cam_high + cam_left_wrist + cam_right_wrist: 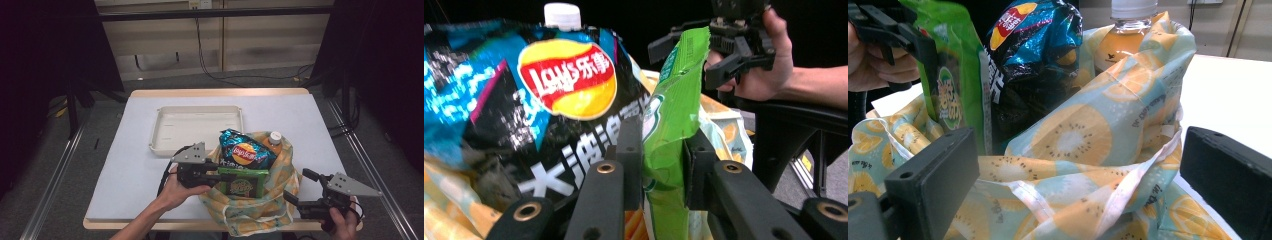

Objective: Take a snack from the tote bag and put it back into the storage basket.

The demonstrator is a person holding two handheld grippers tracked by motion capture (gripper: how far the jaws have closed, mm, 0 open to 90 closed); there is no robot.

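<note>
Pinching green packet (671, 130) edge, left hand-held gripper (663, 165).

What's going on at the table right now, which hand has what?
A person is working at a fruit-print cloth bag on the white table. The left gripper has its jaws shut on a green snack packet, which stands upright at the bag's mouth. The right gripper sits at the bag's right side with jaws wide open, holding nothing. A blue chip bag and an orange drink bottle are in the bag. A cream tray lies behind it.
</note>
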